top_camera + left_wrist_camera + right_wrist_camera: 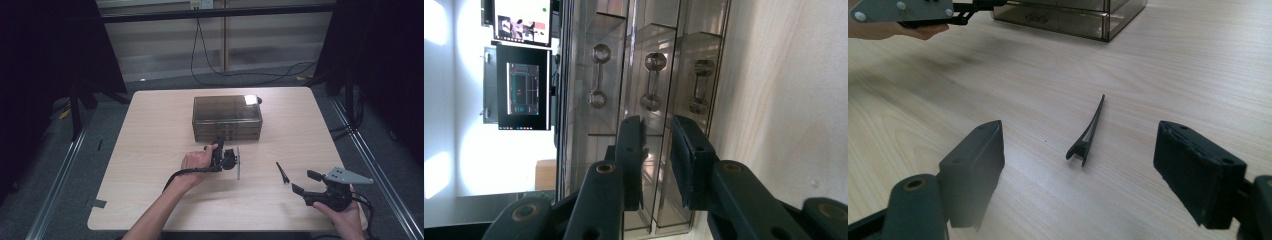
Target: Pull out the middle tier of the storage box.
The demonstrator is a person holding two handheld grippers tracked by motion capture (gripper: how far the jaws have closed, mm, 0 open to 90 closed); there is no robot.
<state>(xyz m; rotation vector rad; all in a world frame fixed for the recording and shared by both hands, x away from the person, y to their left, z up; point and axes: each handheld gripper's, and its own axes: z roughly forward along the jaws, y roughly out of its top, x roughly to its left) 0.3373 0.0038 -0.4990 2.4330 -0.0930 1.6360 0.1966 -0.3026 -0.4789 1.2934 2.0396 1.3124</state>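
Closest to me in the right gripper view are the two black jaws of my right gripper (1078,175), spread wide apart at the bottom corners of the frame with nothing between the pads. Just beyond them, near the middle of that frame, a black hair clip (1087,134) lies flat on the wooden table (1198,75), touched by neither jaw. From the high view I see the same clip (282,172) at lower right of centre, and my right gripper (306,181) sits just to its right, held in the hand at the bottom right corner.

My left gripper (220,145) is in the centre of the high view, turned on its side, jaws pointing up the frame toward the smoky, see-through drawer box (227,118) standing at upper centre of the table. In the left gripper view the jaws (656,150) stand a little apart, with a narrow gap, right in front of the box's drawer fronts (649,60); three drawer handles (653,81) line up across the upper middle of that frame. I cannot tell whether the pads touch the box. Monitors (522,87) glow at the upper left of that view.
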